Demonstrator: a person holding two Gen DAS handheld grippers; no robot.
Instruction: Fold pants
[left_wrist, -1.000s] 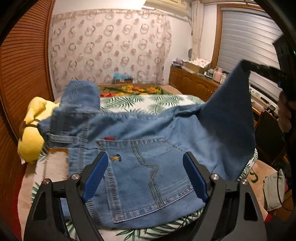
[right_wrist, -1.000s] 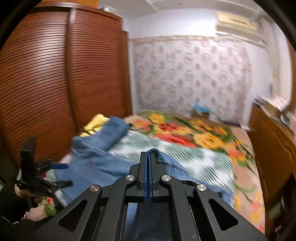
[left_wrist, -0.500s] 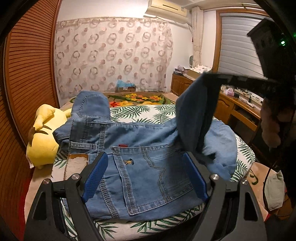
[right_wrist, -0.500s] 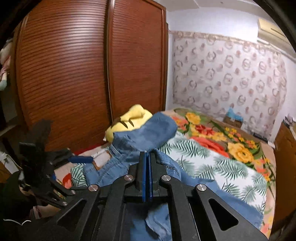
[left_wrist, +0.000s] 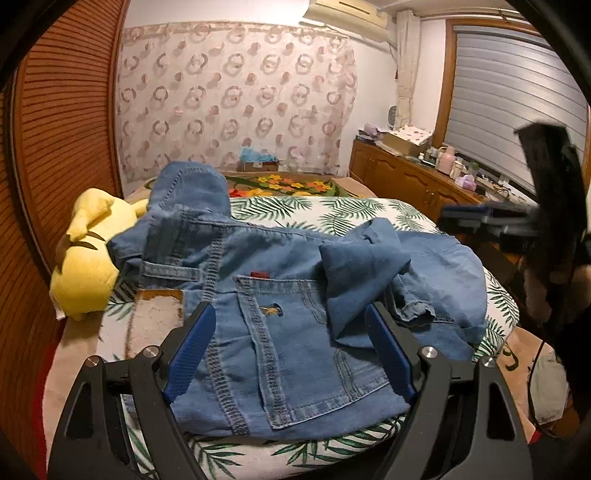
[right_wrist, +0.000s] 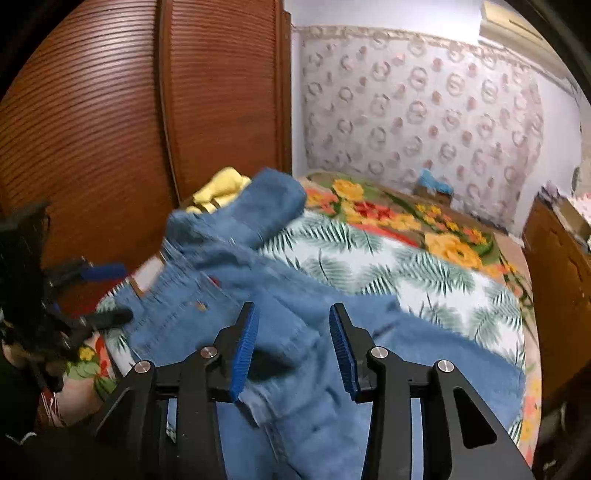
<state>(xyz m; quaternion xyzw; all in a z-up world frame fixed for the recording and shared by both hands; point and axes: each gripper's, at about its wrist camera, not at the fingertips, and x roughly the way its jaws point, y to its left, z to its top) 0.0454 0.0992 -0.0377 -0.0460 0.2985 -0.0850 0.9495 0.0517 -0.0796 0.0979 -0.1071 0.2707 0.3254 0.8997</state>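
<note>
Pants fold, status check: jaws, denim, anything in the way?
Left gripper and right gripper: jaws open, nothing held. Pants on bed, one leg flopped back over seat. Yellow plush toy touching waistband side.

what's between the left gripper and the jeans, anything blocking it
Nothing visible. The left gripper hangs with its jaws open right over the back pocket of the blue denim pants on the leaf-print bedspread. The yellow plush toy lies off to the side, clear of the path.
</note>
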